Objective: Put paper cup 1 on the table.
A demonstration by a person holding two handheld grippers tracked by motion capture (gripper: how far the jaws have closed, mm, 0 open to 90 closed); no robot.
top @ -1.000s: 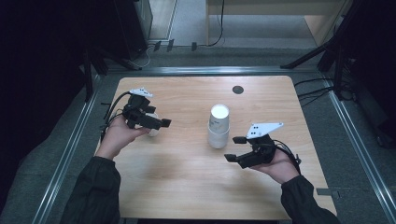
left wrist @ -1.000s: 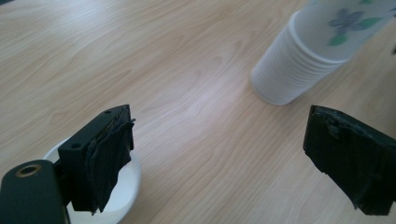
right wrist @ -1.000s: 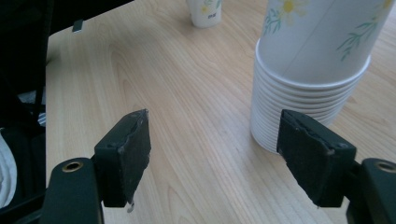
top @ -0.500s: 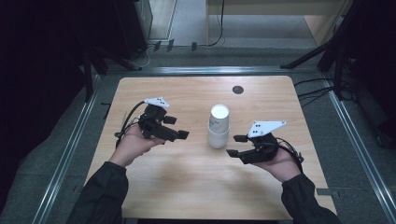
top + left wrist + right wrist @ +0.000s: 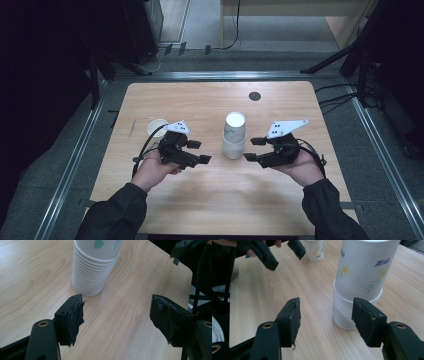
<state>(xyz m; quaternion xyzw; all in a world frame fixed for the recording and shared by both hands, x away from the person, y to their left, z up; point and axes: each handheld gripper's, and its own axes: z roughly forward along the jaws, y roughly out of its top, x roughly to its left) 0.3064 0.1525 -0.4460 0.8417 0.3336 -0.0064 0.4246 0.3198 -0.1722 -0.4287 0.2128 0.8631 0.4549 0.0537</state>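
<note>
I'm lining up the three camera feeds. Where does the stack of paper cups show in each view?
High view: stack of paper cups at table centre, between both grippers.
Left gripper view: stack at top, left of centre, beyond the open jaws.
Right gripper view: stack upper right, behind the right-hand jaw.
Shared landmark: the wooden table.

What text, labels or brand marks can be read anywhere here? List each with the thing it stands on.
Stack of paper cups: blue lettering near the top of the outer cup, beside printed flowers and leaves; too blurred to read.
Single paper cup: a small dark mark among its floral print; too small to read.
Left gripper and right gripper: dark specks on their grey plates; not legible.
Table: no text.
</note>
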